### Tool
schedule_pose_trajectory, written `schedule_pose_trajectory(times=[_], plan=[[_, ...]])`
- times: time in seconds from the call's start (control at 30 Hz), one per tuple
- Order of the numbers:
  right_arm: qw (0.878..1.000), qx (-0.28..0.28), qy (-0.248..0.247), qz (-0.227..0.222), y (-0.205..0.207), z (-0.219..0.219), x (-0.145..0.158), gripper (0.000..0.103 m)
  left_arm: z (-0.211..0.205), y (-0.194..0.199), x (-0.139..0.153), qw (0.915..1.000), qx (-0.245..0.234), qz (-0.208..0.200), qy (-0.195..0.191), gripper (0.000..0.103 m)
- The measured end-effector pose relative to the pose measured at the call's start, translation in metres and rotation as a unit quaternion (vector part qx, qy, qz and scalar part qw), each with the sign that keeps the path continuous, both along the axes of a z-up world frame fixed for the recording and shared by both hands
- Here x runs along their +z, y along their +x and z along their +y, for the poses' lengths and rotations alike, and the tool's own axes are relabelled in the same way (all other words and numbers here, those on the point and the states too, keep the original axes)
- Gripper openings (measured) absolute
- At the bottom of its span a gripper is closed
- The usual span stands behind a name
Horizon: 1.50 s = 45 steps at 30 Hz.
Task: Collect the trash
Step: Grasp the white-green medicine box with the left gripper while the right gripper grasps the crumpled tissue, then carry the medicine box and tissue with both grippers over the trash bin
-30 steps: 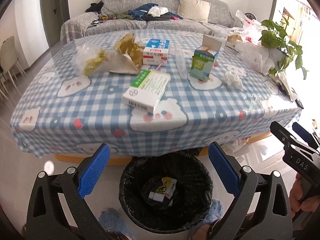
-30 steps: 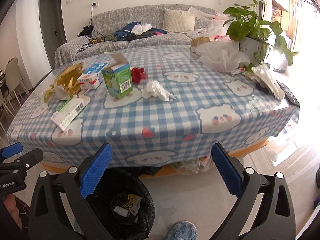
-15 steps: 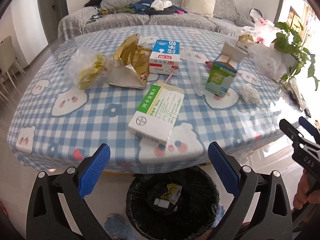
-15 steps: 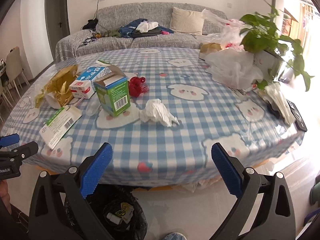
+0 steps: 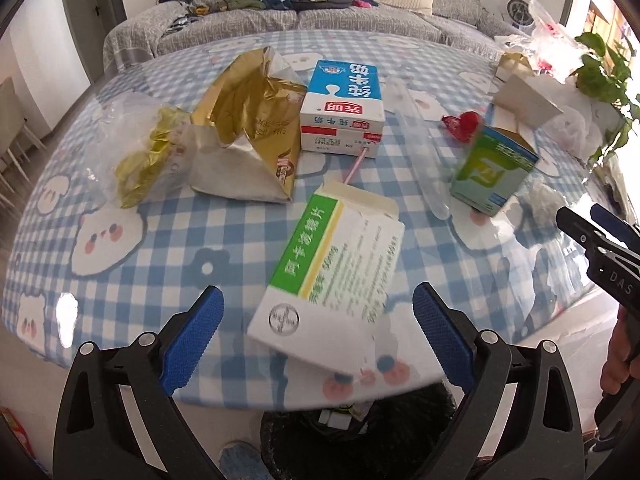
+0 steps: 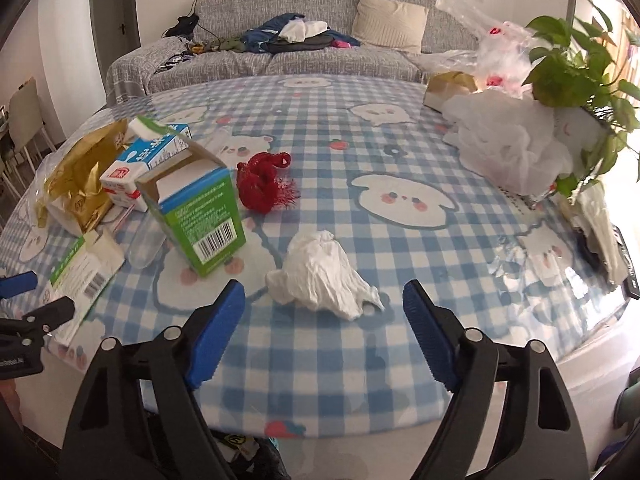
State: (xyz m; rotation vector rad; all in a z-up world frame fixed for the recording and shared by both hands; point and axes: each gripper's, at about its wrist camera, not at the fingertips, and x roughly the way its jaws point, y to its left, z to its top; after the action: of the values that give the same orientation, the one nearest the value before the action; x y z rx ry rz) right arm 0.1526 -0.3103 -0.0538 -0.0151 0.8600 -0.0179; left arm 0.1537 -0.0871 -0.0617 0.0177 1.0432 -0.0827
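Both grippers hover over the checked table (image 6: 400, 216), nothing held. Left gripper (image 5: 318, 332) gapes wide; right gripper (image 6: 320, 334), jaws just narrowing but apart, lines up w/ crumpled tissue (image 6: 320, 276), between it and the green carton (image 6: 196, 216). Medicine box (image 5: 332, 268) lies flat nr the table's edge above the bin (image 5: 356, 432), long axis running from that edge toward the milk carton (image 5: 344, 112). Risk: a shallow pinch may just tear or skid the tissue.

My tablecloth (image 6: 320, 364) has blue and white squares with bears. My tissue (image 6: 324, 276) is white, my net (image 6: 264, 186) red.
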Motion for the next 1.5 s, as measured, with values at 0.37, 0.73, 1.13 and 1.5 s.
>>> schedule_pose_trajectory(times=[0.37, 0.73, 1.13, 1.5], plan=[[0.999, -0.008, 0.024, 0.029, 0.034, -0.006, -0.013, 0.057, -0.008, 0.025, -0.011, 0.9998, -0.01, 0.019, -0.005, 0.081], [0.998, -0.013, 0.042, 0.045, 0.043, -0.013, -0.023, 0.036, -0.015, 0.026, -0.014, 0.9997, -0.011, 0.018, -0.009, 0.066], [0.998, -0.016, 0.038, 0.043, 0.042, -0.014, -0.023, 0.024, -0.012, 0.021, -0.01, 1.0, -0.003, 0.006, -0.007, 0.065], [0.998, -0.017, 0.042, 0.034, 0.027, -0.013, -0.014, 0.023, -0.011, 0.006, -0.001, 0.9999, 0.0, -0.003, -0.01, 0.065]])
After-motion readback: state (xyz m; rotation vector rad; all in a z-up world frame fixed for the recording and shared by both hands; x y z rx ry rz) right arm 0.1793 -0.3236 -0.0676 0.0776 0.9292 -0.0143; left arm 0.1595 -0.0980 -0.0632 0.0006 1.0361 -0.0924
